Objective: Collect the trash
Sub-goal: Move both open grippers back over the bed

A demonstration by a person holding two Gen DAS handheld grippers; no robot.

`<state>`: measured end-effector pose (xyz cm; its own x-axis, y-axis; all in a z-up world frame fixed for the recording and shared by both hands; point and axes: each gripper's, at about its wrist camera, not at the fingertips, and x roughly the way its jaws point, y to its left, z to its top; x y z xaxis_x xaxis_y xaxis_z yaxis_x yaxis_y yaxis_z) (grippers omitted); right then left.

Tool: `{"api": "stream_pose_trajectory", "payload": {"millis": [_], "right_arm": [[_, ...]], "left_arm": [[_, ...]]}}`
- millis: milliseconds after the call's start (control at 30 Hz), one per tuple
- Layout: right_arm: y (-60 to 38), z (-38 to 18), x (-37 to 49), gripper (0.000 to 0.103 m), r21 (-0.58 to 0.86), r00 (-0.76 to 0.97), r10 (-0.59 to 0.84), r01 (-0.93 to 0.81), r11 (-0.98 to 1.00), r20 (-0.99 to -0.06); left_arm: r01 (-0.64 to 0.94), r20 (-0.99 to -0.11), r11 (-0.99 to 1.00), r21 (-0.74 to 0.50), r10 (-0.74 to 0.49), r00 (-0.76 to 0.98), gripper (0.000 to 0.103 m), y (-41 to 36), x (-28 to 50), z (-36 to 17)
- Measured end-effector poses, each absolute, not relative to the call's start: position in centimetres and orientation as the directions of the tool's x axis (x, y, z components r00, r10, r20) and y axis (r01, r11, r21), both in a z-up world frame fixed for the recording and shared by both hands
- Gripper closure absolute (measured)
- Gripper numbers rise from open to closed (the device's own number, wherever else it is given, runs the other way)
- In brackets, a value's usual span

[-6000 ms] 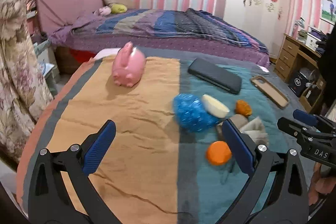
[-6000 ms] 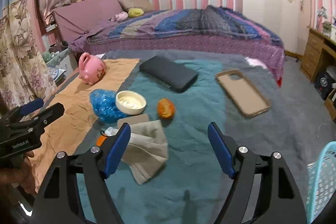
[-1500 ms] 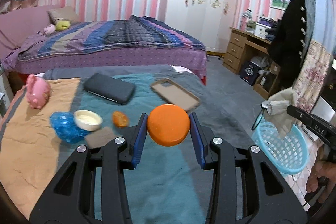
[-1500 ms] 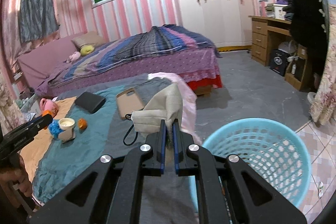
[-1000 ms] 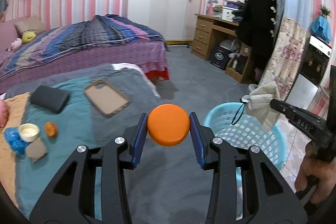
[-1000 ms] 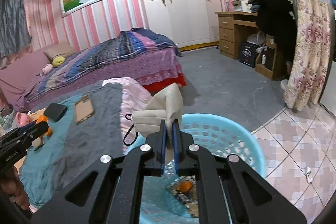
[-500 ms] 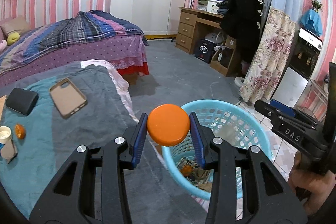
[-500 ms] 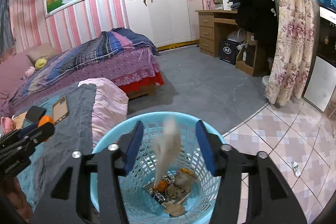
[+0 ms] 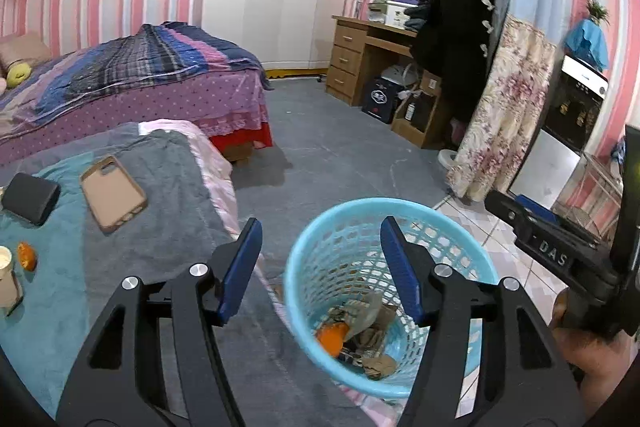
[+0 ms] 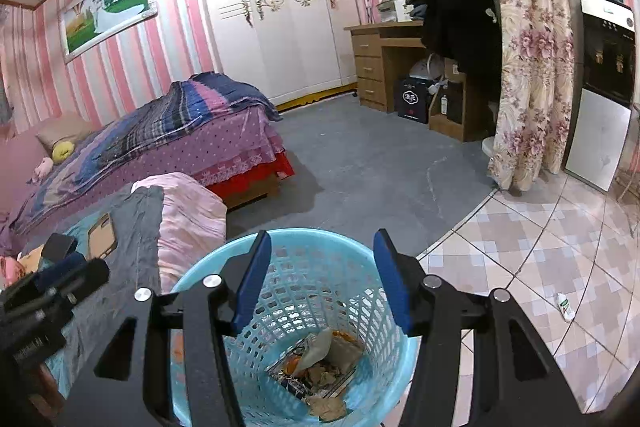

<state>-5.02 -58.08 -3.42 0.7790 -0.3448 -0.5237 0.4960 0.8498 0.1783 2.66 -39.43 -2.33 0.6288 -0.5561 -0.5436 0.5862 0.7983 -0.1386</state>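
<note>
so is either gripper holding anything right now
No. The left gripper and right gripper are both open and empty above the blue basket.

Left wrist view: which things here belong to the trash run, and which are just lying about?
Job: blue basket, orange lid and scraps inside it, orange peel on the blanket, open left tongs.
Lying about: phone case, black pouch, white cup.

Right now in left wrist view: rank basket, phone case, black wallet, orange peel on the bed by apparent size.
1. basket, though nearest, so inflated
2. phone case
3. black wallet
4. orange peel
</note>
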Motion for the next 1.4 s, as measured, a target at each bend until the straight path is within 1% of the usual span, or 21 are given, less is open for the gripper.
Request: {"api": "stream_pose_trajectory", "payload": {"millis": [200,267,433,533,600,733,767,833,933,1133,1200,1267,1400], "right_arm": [[-56.3,-3.0,-4.1,0.05,0.168,0.796,-0.312,0.453,0.876,-0.518],[-54.8,-2.7,-3.4,0.05,0.164,0.813,-0.28,0.412,0.896,-0.51],[-51.4,-2.2,-1.9,0.046,0.154,0.836,-0.216,0.333,0.93,-0.504],[-48.7,-1.9,-0.8,0.044,0.145,0.848,-0.165,0.271,0.952,-0.503],[-47.1,-1.7,-0.1,0.043,0.143,0.851,-0.135,0.237,0.961,-0.507],[-44.1,-1.7,1.0,0.043,0.13,0.852,-0.1,0.193,0.973,-0.513],[-42.6,-1.6,1.6,0.043,0.139,0.855,-0.069,0.163,0.977,-0.513],[-41.2,-1.5,2.2,0.038,0.143,0.856,-0.051,0.144,0.979,-0.515],[-36.8,-1.7,4.0,0.036,0.13,0.851,0.012,0.066,0.989,-0.525],[-30.3,-2.3,6.9,0.033,0.1,0.832,0.062,-0.008,0.995,-0.551],[-27.7,-2.5,7.7,0.032,0.122,0.82,0.113,-0.054,0.991,-0.561],[-25.4,-3.0,8.5,0.03,0.14,0.805,0.157,-0.093,0.986,-0.572],[-21.9,-3.9,9.7,0.028,0.127,0.78,0.202,-0.157,0.979,-0.593]], "left_arm": [[0.528,-0.549,0.839,-0.132,-0.505,0.666,0.042,-35.3,3.7,-1.6],[0.491,-0.551,0.864,-0.117,-0.468,0.691,0.04,-33.1,4.1,-1.4],[0.402,-0.554,0.91,-0.099,-0.386,0.738,0.038,-27.2,5.3,-1.1],[0.33,-0.56,0.937,-0.118,-0.337,0.757,0.036,-22.9,6.3,-1.3],[0.291,-0.568,0.945,-0.15,-0.323,0.757,0.032,-19.7,6.9,-1.7],[0.233,-0.566,0.963,-0.132,-0.266,0.78,0.03,-14.9,6.8,-2.3],[0.218,-0.567,0.966,-0.14,-0.258,0.782,0.029,-13.6,6.8,-2.6],[0.179,-0.57,0.971,-0.161,-0.24,0.786,0.029,-11.2,7.1,-3.0],[0.131,-0.574,0.977,-0.166,-0.204,0.793,0.029,-7.6,7.4,-3.5],[0.041,-0.588,0.986,-0.163,-0.13,0.798,0.029,-1.3,8.0,-4.3],[0.012,-0.595,0.986,-0.164,-0.109,0.796,0.028,0.2,8.3,-4.7],[-0.019,-0.606,0.987,-0.16,-0.083,0.791,0.028,1.7,8.4,-5.3],[-0.045,-0.62,0.987,-0.156,-0.063,0.782,0.027,3.5,8.5,-6.2]]}}
